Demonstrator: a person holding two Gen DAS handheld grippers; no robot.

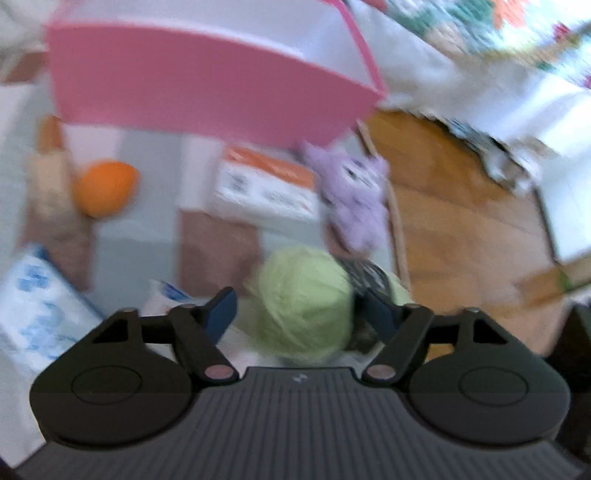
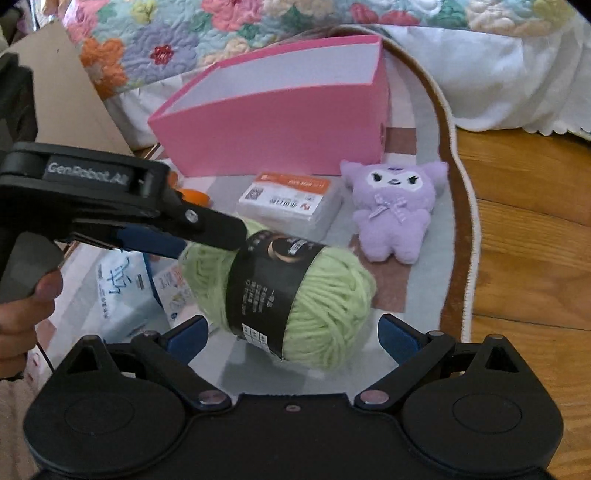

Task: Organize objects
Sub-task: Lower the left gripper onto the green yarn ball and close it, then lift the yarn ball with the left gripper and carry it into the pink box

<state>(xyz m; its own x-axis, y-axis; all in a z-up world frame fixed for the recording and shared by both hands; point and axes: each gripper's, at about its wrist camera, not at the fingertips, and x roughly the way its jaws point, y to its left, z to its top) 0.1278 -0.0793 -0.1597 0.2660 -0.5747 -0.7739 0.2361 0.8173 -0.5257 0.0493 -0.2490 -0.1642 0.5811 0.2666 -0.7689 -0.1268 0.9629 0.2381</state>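
The pink box (image 2: 273, 122) shows only white inner walls from here, and its floor is hidden, so I judge that little or nothing is sorted yet. The yarn (image 2: 295, 295), the plush (image 2: 395, 210), the card pack (image 2: 291, 203), an orange ball (image 1: 105, 188) and some tissue packs (image 2: 122, 291) all lie on the rug (image 2: 428, 258), outside the box.

The left claw (image 1: 301, 310) has its pads on both sides of the yarn. The left-wrist view is blurred, so I cannot tell if they press it or only stand beside it. The right claw (image 2: 291, 336) is wide and holds nothing; the yarn is just ahead of it, between its fingers but not touching them.

The box stands beyond the yarn, behind the card pack, with its top open. The way to it passes over the card pack, so I think the yarn must go up first. To the right of the claws the rug ends and bare wood floor (image 2: 532, 258) begins, with free room there. Behind the box a quilt (image 2: 229, 33) closes the far side.
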